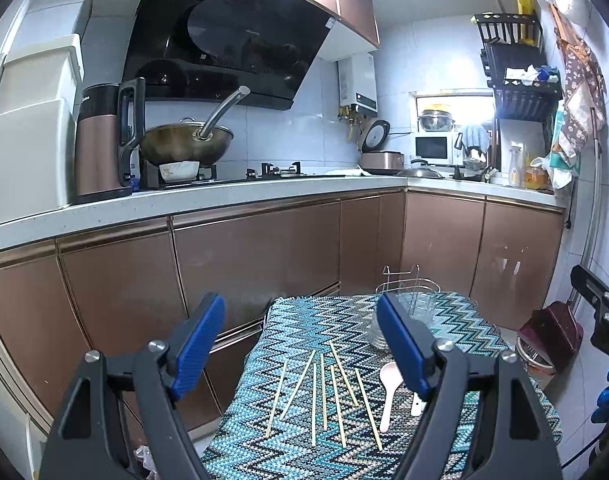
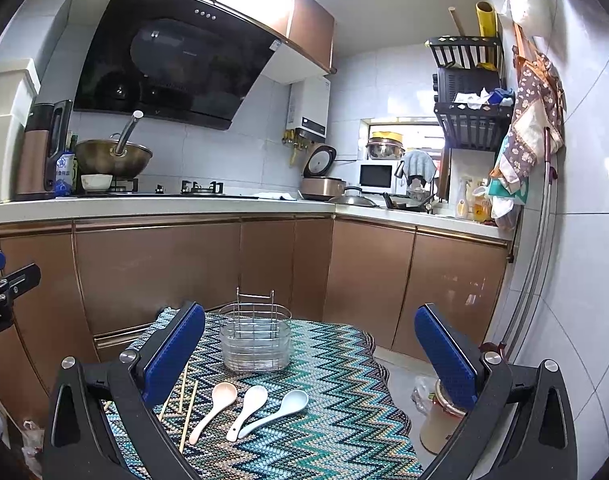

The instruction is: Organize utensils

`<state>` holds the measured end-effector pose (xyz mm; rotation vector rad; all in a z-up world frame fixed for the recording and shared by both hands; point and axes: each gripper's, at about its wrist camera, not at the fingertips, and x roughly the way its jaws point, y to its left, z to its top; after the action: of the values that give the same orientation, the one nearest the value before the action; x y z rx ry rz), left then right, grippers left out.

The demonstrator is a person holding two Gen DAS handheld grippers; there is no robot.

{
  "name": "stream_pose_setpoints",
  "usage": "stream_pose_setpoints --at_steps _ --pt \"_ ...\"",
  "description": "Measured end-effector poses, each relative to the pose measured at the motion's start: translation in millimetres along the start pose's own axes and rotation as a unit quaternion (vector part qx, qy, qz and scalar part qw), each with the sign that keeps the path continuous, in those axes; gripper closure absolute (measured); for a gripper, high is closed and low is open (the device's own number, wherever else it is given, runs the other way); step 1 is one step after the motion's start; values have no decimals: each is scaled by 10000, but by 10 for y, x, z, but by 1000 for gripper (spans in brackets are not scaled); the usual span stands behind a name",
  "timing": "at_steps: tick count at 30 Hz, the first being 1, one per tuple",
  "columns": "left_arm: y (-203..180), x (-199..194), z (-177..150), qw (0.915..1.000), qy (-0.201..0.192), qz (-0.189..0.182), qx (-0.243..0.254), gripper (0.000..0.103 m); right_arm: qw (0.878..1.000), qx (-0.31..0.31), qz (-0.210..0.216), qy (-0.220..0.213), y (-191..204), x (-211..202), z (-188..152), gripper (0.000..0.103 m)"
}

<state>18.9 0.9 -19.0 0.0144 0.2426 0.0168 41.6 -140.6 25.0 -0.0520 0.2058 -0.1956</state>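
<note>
None of the utensils are sitting in the wire caddy (image 2: 255, 336) yet — chopsticks (image 1: 324, 396) and three spoons (image 2: 248, 412) are lying loose on the cloth (image 2: 336, 420), while left gripper (image 1: 300, 344) and right gripper (image 2: 310, 356) are hovering spread and empty.

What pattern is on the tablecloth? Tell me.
The tablecloth has a zigzag chevron weave in teal, blue, black and white, seen best in the right wrist view.

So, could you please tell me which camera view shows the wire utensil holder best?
The right wrist view: the wire utensil holder with its clear plastic liner stands whole between the open fingers. In the left wrist view the holder is partly hidden behind a blue finger pad.
</note>
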Motion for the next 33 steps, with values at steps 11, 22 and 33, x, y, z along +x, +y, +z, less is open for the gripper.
stream_pose_setpoints --at_steps 11,22,33 --pt "-37 127 -23 9999 93 -47 57 25 10000 17 32 52 0 85 -33 0" --pt "-66 297 -20 9999 144 -69 62 25 9999 10 -16 110 -1 210 -69 0" --pt "-89 387 16 9998 113 -141 32 25 9998 -38 -148 114 -20 260 -25 0"
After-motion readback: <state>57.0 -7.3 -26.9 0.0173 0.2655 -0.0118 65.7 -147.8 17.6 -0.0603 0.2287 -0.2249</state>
